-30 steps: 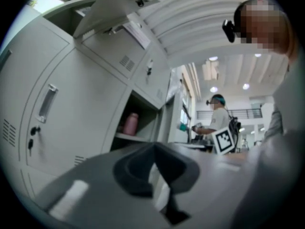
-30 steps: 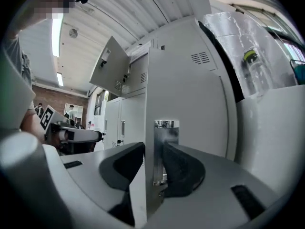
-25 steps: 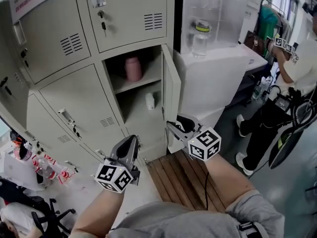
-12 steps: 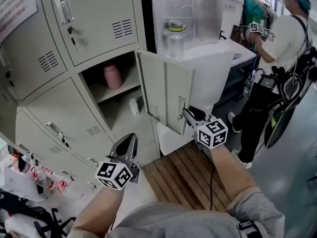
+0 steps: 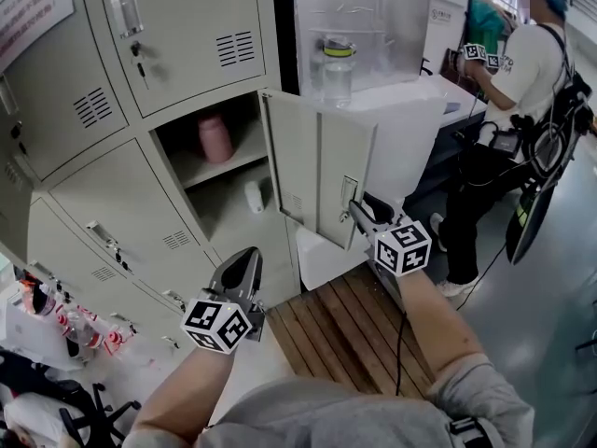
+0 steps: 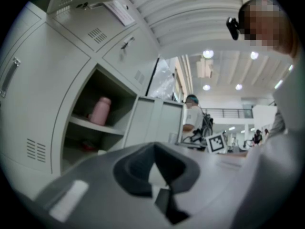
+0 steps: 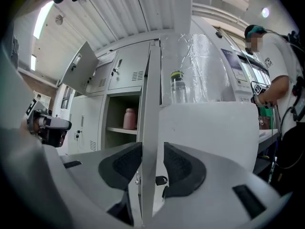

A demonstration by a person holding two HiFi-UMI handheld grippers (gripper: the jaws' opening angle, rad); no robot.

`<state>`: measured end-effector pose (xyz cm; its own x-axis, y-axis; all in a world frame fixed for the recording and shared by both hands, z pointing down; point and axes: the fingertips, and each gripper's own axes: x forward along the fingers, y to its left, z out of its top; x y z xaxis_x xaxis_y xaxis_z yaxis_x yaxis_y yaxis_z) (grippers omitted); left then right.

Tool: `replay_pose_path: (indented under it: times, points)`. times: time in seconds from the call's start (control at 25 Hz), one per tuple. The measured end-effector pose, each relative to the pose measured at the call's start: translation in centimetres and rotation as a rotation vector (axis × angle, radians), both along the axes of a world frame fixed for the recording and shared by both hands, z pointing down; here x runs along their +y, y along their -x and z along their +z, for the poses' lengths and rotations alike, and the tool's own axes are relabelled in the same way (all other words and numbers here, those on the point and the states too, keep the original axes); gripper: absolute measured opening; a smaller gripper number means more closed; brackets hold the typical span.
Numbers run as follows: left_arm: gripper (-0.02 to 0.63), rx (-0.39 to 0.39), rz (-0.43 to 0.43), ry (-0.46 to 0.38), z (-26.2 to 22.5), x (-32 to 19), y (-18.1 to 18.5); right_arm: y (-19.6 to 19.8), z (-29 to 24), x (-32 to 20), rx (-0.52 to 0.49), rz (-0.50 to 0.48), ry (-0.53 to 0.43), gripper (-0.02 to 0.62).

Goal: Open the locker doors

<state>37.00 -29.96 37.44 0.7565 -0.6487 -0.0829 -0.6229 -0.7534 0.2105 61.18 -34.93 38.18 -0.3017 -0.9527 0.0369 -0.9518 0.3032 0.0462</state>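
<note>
Right forearm (image 5: 427, 317) reaches forward from lower right. The right gripper (image 5: 364, 213) sits level at the free edge of the locker door (image 5: 312, 166), by its key. The door edge stands between the jaws, which are opening, with a gap at the right pad. The door is swung out, showing a pink bottle (image 5: 215, 138) on the shelf inside. Left forearm (image 5: 182, 395) is raised from bottom centre. The left gripper (image 5: 244, 261) points up at the lower lockers (image 5: 121, 213), jaws pressed together on nothing, clear of the doors.
</note>
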Motion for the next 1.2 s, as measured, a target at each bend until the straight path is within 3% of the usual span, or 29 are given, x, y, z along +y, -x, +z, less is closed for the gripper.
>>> replay_pose_path:
  times: [0.12, 0.28, 0.36, 0.44, 0.52, 0.64, 0.8, 0.96, 1.2]
  points:
    - [0.005, 0.0, -0.009, 0.001, 0.4, 0.1, 0.4, -0.6, 1.7, 1.3, -0.076, 0.068, 0.003, 0.188]
    - [0.005, -0.002, -0.023, 0.026, 1.8, 0.6, 1.6, 0.8, 9.0, 5.5, -0.202, 0.14, 0.116, 0.19]
    - [0.005, -0.01, -0.03, 0.04, 2.7, 0.9, 2.2, 4.3, 13.0, 7.7, -0.236, 0.067, 0.213, 0.182]
    - [0.005, -0.013, -0.042, 0.061, 3.9, 1.2, 3.1, 8.8, 15.3, 9.7, -0.22, -0.055, 0.269, 0.131]
    - [0.005, -0.013, -0.049, 0.097, 5.4, 1.9, 4.0, 12.9, 15.7, 11.1, -0.189, -0.159, 0.278, 0.081]
    - [0.005, -0.017, -0.052, 0.16, 8.3, 3.4, 5.3, 16.2, 14.9, 11.7, -0.162, -0.224, 0.258, 0.054]
    - [0.003, -0.012, -0.022, 0.207, 10.1, 4.9, 6.7, 16.8, 13.6, 11.2, -0.153, -0.226, 0.236, 0.051]
    - [0.002, -0.013, 0.004, 0.182, 9.4, 5.6, 7.1, 16.7, 12.7, 11.0, -0.133, -0.222, 0.223, 0.051]
    - [0.005, 0.004, -0.032, 0.153, 8.6, 6.3, 8.3, 17.6, 12.8, 11.5, -0.129, -0.244, 0.237, 0.051]
